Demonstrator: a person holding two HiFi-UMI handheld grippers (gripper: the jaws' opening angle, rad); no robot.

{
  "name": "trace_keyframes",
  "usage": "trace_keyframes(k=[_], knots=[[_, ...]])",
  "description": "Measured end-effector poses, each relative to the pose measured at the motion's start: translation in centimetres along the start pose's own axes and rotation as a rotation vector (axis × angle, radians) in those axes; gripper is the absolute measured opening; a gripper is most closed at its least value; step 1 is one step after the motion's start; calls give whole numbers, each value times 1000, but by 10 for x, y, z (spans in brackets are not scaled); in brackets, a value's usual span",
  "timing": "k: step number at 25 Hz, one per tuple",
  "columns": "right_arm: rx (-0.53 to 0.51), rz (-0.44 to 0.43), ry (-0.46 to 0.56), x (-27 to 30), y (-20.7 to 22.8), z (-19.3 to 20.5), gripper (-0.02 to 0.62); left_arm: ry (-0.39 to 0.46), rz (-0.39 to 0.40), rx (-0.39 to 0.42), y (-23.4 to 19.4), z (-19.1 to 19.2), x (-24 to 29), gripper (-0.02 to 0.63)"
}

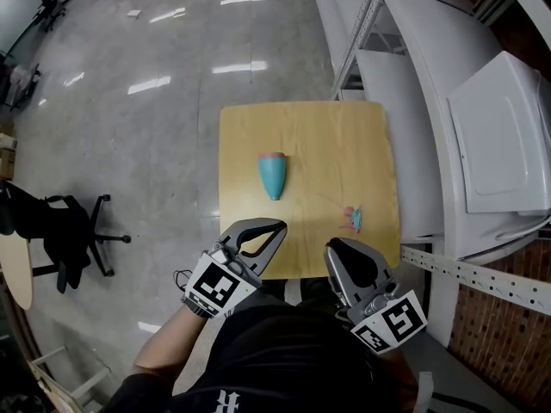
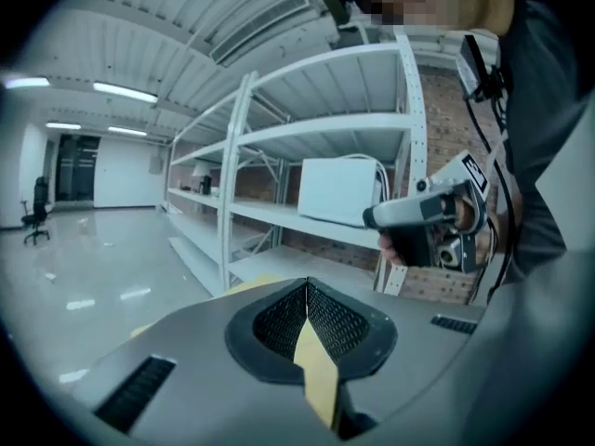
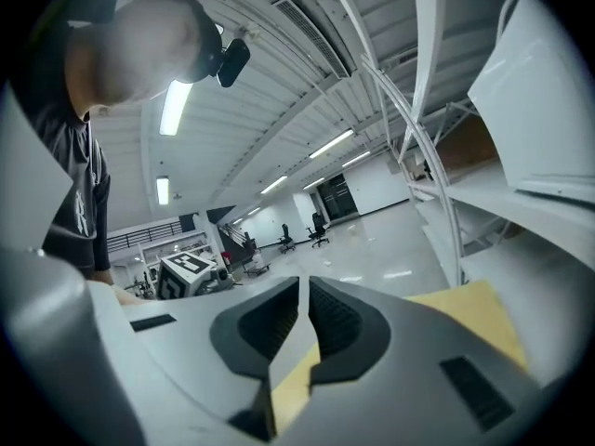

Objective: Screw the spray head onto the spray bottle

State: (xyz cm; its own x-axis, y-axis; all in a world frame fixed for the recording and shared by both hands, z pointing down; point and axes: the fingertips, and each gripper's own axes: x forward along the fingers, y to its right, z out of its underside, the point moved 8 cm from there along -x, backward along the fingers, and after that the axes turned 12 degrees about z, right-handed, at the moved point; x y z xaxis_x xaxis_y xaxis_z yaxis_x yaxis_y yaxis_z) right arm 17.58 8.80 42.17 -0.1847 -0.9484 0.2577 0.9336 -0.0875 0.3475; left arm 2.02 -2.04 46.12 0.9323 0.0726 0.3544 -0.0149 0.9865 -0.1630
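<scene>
A teal spray bottle (image 1: 273,175) lies on its side near the middle of the square wooden table (image 1: 310,136), with its pink-rimmed end facing away from me. The small pink and teal spray head (image 1: 352,218) lies apart from it, near the table's right edge. My left gripper (image 1: 277,225) hovers over the table's near edge, shut and empty, just short of the bottle. My right gripper (image 1: 331,249) is also shut and empty, at the near edge just short of the spray head. Neither object shows in the left gripper view or the right gripper view.
White metal shelving (image 1: 413,101) with a white box (image 1: 504,136) runs along the table's right side. A black office chair (image 1: 73,235) stands on the shiny floor to the left. A brick wall (image 1: 516,274) is at the lower right.
</scene>
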Motion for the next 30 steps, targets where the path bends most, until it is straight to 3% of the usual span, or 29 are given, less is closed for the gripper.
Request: trace_keyframes(k=[5,11,14,20,24,30], knots=[[13,-13,-57,18,22,21,9,-184,95,170,-50,41,28,6],[100,29,-93,19,51,45,9,-394,154,352,-110,85,60,74],[144,65,-102,19,65,54,9,-577,226,539,-129,108,79,120],[232,117,-128,12,85,71,9,-894,411,1015,-147,147,103,232],[270,141,-129,10,97,76,9,-980,493,1186,-161,164,120,263],[310,165,-143,10,108,85,9,-1039,595,1297,-169,178,145,319]])
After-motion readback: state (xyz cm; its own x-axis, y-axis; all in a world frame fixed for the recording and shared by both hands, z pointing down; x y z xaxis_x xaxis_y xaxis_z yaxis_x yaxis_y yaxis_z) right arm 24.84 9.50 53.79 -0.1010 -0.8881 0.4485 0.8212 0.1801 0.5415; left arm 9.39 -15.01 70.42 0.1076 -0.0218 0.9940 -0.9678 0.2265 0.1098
